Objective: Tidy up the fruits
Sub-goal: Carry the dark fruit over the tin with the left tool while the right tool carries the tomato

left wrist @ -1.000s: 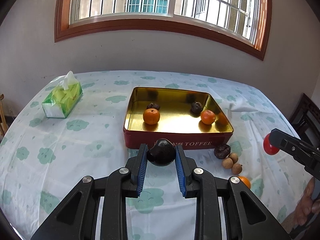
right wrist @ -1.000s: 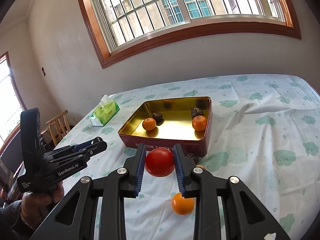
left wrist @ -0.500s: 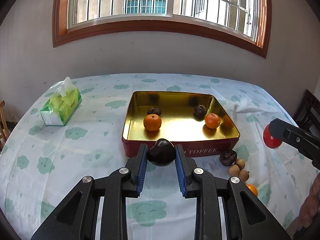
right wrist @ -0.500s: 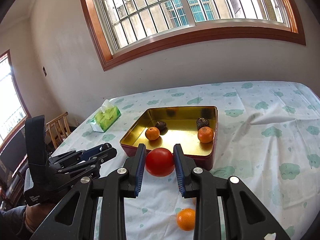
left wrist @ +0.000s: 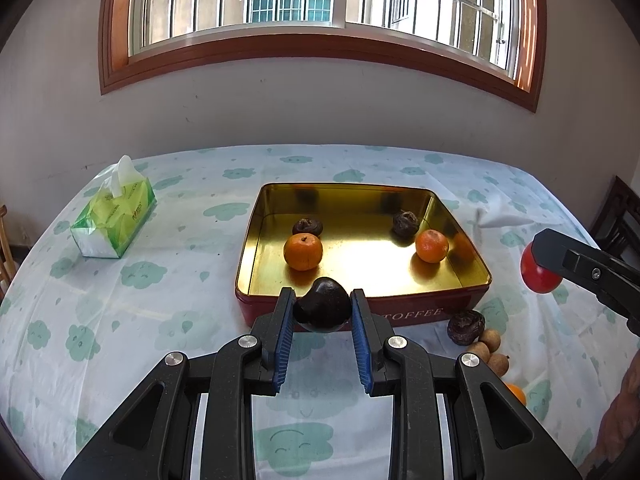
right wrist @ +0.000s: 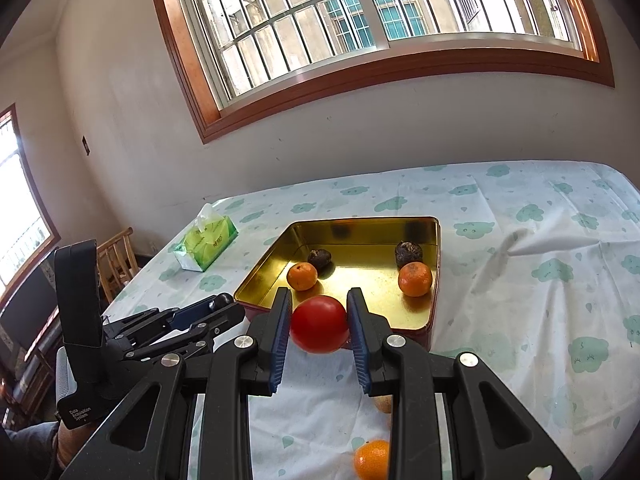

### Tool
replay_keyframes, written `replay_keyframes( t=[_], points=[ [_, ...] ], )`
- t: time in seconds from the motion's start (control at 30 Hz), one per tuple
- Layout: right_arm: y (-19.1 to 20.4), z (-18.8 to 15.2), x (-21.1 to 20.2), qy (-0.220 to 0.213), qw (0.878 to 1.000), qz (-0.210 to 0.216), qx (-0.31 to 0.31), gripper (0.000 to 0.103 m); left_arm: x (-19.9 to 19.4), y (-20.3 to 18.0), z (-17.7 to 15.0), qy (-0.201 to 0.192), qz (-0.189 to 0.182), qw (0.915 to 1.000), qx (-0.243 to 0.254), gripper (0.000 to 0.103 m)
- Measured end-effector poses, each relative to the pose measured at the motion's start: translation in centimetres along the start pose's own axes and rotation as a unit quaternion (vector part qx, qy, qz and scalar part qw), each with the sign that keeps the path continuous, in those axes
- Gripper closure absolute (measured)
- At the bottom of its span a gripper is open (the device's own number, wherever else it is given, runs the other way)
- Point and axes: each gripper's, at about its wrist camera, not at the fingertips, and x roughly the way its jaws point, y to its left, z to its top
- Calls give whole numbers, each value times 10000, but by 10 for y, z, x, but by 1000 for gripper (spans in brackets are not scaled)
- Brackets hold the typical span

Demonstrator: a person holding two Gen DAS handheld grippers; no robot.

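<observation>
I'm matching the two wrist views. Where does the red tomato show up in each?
Left wrist view: red tomato at far right, clamped in the right tongs.
Right wrist view: tomato low centre, between the tongs' blue pads.
Shared landmark: gold tin.

A lived-in home, likely a dining room: a table under a pale cloth printed with green clouds (left wrist: 120, 280), a green soft pack of tissues (left wrist: 114, 222), a gold-lined red toffee tin (left wrist: 476, 294), a wooden chair (right wrist: 116, 260) by plain whitewashed walls, and a brown-framed barred window (right wrist: 360, 20) looking onto neighbouring apartment blocks
</observation>
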Motion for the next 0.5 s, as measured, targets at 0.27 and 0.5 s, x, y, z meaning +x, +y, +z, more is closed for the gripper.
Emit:
replay_keyframes(
  t=[0.27,0.5],
  points=[
    [-3,5,10,13,10000,-26,47,77,4,1,4,-9,23,10000,1,75],
    [-8,8,16,0,9999,-73,69,77,12,5,13,-12,28,10000,-20,75]
  ],
)
